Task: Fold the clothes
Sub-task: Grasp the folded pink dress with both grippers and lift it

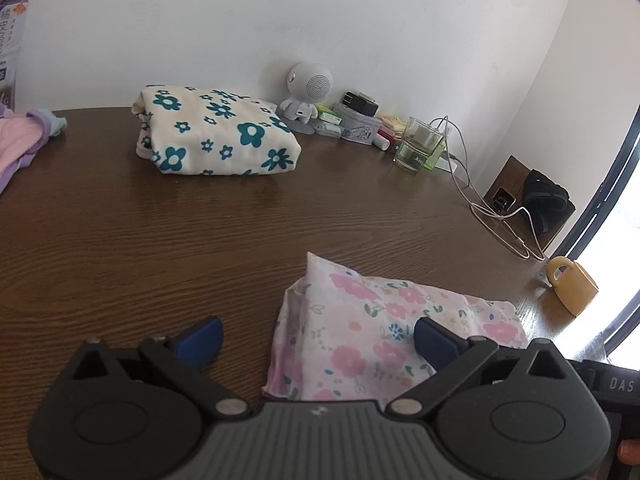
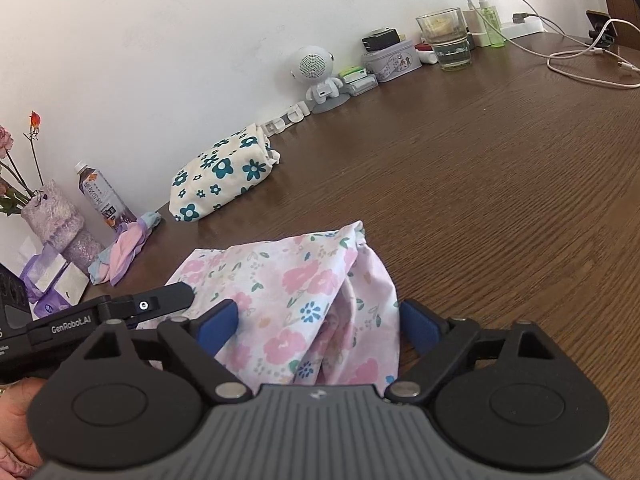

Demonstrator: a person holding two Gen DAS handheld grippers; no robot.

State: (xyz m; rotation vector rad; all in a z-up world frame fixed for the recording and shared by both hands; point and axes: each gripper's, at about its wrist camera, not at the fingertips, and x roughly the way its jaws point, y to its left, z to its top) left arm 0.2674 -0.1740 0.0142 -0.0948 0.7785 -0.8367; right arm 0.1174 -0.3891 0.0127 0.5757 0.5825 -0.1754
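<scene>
Both fingers [image 2: 416, 326] spread wide around pink floral garment [image 2: 304, 292].

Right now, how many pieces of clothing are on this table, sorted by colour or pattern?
Pink floral, folded, near the fingers: 1
Cream with teal flowers, folded: 1
Pink and lilac, unfolded heap at the table's far left: 1
Total: 3

left gripper [image 1: 318, 338]: black linkage arms, blue pads, silver pivot pins, ribbed grey body | right gripper [image 2: 318, 322]: same build, blue pads, silver pins | white "GenRobot.AI" lettering on the left gripper's black side, one silver screw
</scene>
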